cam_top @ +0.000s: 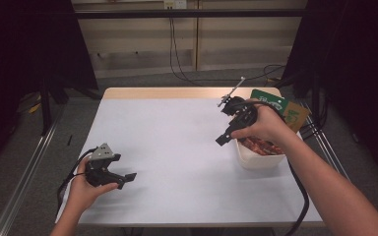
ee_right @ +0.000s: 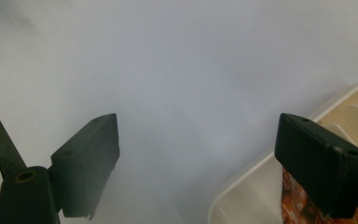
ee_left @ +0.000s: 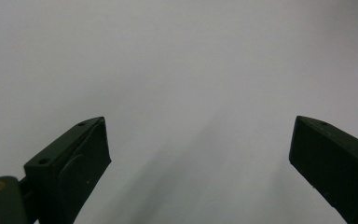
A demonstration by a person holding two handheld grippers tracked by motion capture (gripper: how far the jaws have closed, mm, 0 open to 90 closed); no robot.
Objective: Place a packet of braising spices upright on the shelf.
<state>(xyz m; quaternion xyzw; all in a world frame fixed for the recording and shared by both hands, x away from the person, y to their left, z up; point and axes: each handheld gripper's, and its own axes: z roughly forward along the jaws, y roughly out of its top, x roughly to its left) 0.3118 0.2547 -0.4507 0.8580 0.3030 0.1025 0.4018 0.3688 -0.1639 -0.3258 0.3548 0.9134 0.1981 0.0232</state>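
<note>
Item: cream tub (cam_top: 257,158), table's 3 o'clock edge, holding reddish-orange packets (cam_top: 261,146); a green-and-tan packet (cam_top: 280,109) stands at its 12 o'clock. Right gripper (cam_top: 225,137), jaws spread and empty, hangs at the tub's 10 o'clock rim. Left gripper (cam_top: 128,178), likewise spread and empty, sits at 7 o'clock on the white table (cam_top: 177,147). Step: seemingly a reach into the tub; next calls for lowering onto a packet.
</note>
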